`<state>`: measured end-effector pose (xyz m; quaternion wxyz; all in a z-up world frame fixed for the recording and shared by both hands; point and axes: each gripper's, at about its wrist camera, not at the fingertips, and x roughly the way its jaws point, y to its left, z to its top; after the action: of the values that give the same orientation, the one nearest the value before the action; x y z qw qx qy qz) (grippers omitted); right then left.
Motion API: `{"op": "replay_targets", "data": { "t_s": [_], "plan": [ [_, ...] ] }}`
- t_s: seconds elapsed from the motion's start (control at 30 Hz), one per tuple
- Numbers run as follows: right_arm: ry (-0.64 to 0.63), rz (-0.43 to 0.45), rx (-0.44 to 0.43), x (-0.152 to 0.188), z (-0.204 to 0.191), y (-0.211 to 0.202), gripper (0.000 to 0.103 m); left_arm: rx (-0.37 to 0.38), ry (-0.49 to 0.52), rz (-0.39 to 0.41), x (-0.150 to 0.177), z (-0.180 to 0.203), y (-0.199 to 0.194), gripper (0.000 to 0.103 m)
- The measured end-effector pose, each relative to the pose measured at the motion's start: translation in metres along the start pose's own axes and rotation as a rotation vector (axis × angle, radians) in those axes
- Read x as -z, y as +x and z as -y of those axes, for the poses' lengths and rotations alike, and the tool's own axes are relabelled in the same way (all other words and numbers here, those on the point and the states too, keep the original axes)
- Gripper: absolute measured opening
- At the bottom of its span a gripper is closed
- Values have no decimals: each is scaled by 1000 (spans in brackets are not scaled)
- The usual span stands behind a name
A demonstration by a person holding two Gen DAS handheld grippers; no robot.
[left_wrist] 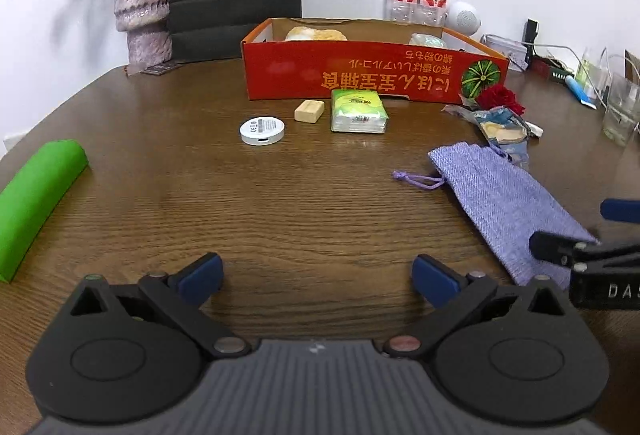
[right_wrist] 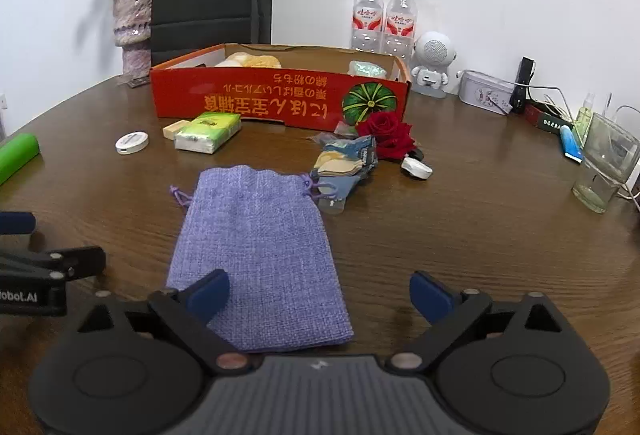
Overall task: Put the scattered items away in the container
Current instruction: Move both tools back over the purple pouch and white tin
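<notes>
**Both tools wide open over the desk, nothing held**

Left tool (left_wrist: pixel 318 277): blue fingers spread wide over bare wood of the desk (left_wrist: pixel 280 203), nothing between them. Right tool (right_wrist: pixel 320 295): fingers likewise spread to full width, no grip. Its left finger sits over the near end of the lavender drawstring pouch (right_wrist: pixel 256 251); whether it touches the fabric cannot be told. The pouch lies flat, cord end toward the box.

Container: red cardboard box (right_wrist: pixel 280 101) with a pumpkin picture, at the back of the desk, open on top. Inside, a pale yellow item (right_wrist: pixel 250 61) at the left end and a pale green packet (right_wrist: pixel 366 69) at the right end.

Scattered items, all outside the box:
- green tissue pack (right_wrist: pixel 208 133), just in front of the box's left part
- small tan block (right_wrist: pixel 175 129), just beside the tissue pack on its left
- round white disc (right_wrist: pixel 132 143), near, further left
- red rose (right_wrist: pixel 386 135), against the box's right front corner
- crumpled blue-and-tan wrapper (right_wrist: pixel 346 159), between rose and pouch, touching the pouch's cord end
- small white object (right_wrist: pixel 417 168), just right of the rose

A green roll (left_wrist: pixel 32 203) lies at the desk's left edge, well apart from the rest.
</notes>
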<state>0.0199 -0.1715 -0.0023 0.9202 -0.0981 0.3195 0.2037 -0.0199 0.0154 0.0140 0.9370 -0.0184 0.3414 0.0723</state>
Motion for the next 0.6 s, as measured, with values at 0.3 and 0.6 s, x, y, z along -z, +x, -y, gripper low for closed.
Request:
{"op": "replay_targets", "data": {
  "t_s": [0.3,0.6],
  "plan": [
    [54,-25,-52,-1,10,3,103,0,0,0,-1,1,0,103],
    [56,-26,-54,-2,10,3,103,-2,-1,-1,-1,2,0,103]
  ]
}}
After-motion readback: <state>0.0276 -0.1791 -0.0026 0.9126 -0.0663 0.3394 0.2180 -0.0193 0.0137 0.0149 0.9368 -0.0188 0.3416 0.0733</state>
